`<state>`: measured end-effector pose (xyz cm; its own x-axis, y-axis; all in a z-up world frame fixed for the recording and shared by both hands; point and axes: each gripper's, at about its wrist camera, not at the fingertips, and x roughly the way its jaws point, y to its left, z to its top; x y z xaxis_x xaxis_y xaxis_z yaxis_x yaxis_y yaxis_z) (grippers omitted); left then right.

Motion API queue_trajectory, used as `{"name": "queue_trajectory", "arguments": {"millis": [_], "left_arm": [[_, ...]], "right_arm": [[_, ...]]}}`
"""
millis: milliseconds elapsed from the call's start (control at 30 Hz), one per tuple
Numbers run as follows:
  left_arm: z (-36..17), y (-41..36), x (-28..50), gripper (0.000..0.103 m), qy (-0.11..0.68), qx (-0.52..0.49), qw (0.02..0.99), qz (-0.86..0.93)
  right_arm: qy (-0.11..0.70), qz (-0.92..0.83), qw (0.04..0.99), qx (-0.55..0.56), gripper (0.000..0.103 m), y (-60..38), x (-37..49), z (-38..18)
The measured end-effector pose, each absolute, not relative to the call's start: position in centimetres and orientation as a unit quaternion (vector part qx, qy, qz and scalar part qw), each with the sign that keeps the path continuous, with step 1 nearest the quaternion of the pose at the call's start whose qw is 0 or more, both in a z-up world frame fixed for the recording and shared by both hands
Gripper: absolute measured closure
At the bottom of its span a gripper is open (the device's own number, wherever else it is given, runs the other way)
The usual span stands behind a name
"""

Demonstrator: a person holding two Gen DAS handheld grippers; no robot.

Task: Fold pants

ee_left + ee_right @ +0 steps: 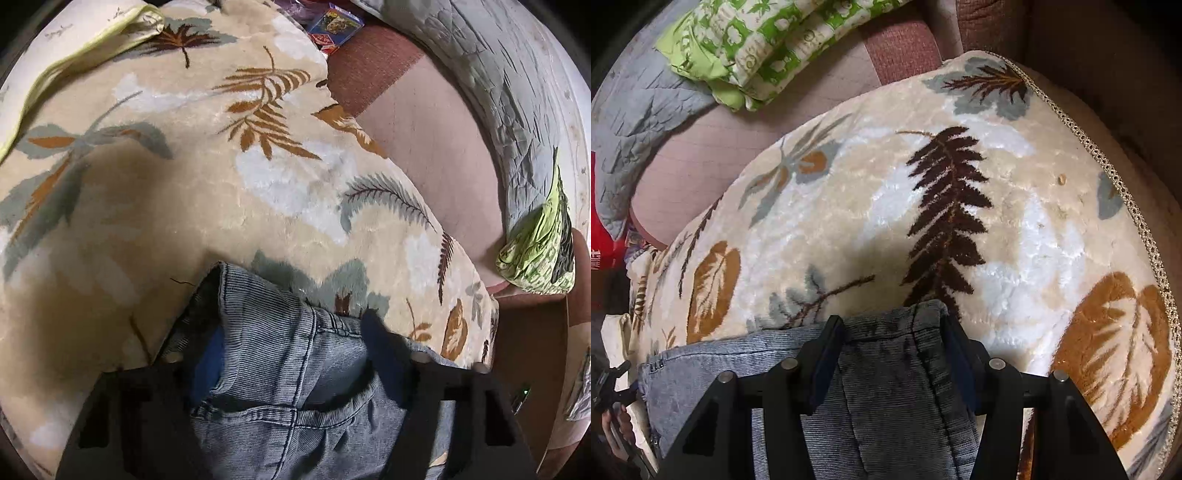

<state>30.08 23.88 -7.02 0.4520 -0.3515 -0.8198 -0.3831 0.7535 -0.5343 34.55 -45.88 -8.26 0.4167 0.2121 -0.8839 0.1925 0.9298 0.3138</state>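
Grey-blue corduroy pants (280,369) lie on the leaf-print blanket (184,192) at six o'clock; left gripper (291,350) clamps one end, right gripper (892,332) the other; no lettering is readable on the red packet (600,236) at nine o'clock.

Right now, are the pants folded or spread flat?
Folded at least once: in the right wrist view the pants show doubled layers with a rounded fold edge on the leaf blanket. Full extent cannot be told.
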Motion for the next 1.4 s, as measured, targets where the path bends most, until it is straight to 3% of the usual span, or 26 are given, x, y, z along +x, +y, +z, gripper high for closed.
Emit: {"name": "queue_trajectory", "arguments": {"millis": [67,167,267,400,533,600,633,700,967,1100,1333,1400], "left_arm": [[-7.2,23.7,30.3,0.062,0.528,-0.341,0.777,0.007],[-7.4,23.9,30.3,0.069,0.529,-0.342,0.777,0.015],[-8.0,24.6,30.2,0.068,0.529,-0.353,0.771,0.033],[-8.4,25.3,30.1,0.049,0.517,-0.383,0.765,0.035],[-7.8,24.3,30.8,0.052,0.518,-0.345,0.782,0.044],[-7.8,24.0,31.2,0.099,0.53,-0.321,0.784,0.048],[-7.8,24.0,31.3,0.101,0.535,-0.308,0.785,0.055],[-7.3,24.2,31.0,0.101,0.526,-0.303,0.793,0.058],[-0.7,23.9,27.6,0.101,0.458,-0.297,0.837,0.035],[3.3,23.7,23.9,0.101,0.42,-0.299,0.857,0.008],[5.8,23.3,17.9,0.101,0.407,-0.299,0.863,-0.028],[4.9,23.2,18.1,0.101,0.419,-0.306,0.854,-0.028]], "right_arm": [[0.541,0.009,0.821,0.184,0.045,-45.8,34.5,-8.2],[0.541,0.007,0.82,0.184,0.047,-45.7,34.7,-8.3],[0.546,0.004,0.819,0.178,0.048,-45.6,34.8,-8.1],[0.544,0.005,0.818,0.187,0.047,-46.1,34.9,-7.6],[0.551,0.007,0.812,0.194,0.043,-46.2,35.4,-8.4],[0.545,0.007,0.817,0.186,0.049,-46.0,35.5,-8.5],[0.544,0.002,0.818,0.186,0.074,-46.1,35.5,-8.4],[0.543,0.001,0.819,0.186,0.083,-46.2,35.3,-8.2],[0.483,0.004,0.855,0.191,0.084,-45.9,31.7,-2.1],[0.45,0.005,0.871,0.199,0.091,-46.1,28.6,1.5],[0.46,0.023,0.861,0.214,0.09,-46.6,23.5,3.9],[0.468,0.018,0.857,0.217,0.084,-46.6,23.2,3.0]]}}
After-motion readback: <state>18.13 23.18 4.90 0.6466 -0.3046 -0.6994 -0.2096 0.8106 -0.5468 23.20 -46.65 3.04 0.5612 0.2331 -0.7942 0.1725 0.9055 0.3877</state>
